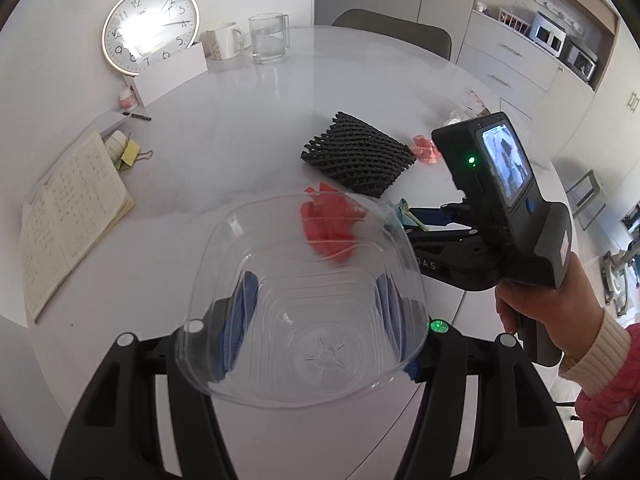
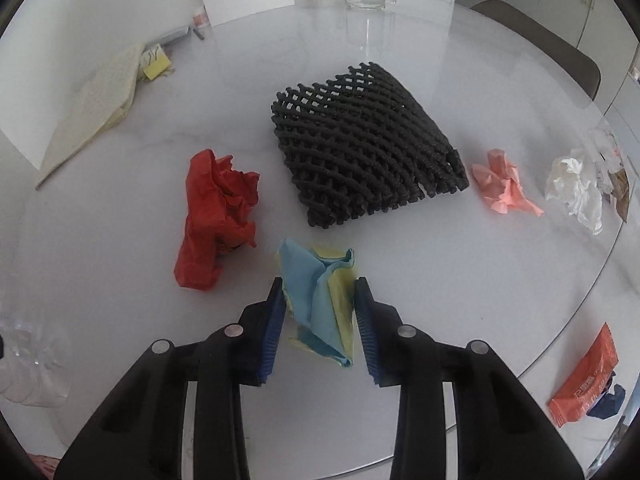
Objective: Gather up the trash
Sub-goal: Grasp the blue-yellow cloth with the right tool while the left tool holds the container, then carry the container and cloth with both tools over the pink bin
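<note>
My left gripper (image 1: 316, 284) is shut on a clear plastic bowl (image 1: 320, 344), one blue pad on each side wall, and holds it tilted above the white table (image 1: 248, 152). Through the bowl a crumpled red paper (image 1: 328, 220) shows. In the right wrist view my right gripper (image 2: 318, 292) points down at the table, its pads touching both sides of a crumpled blue and yellow paper (image 2: 320, 304). The red paper (image 2: 218, 216) lies to its left. Beyond it are a black foam net (image 2: 368, 140), a pink paper ball (image 2: 502, 186) and a white tissue (image 2: 574, 188).
An orange wrapper (image 2: 584, 376) lies near the table's right edge. An open notebook (image 1: 68, 216), a wall clock (image 1: 150, 28), a white box (image 1: 168, 72), a mug (image 1: 222, 40) and a glass pitcher (image 1: 268, 38) stand at the far left and back. A chair (image 1: 392, 28) is behind the table.
</note>
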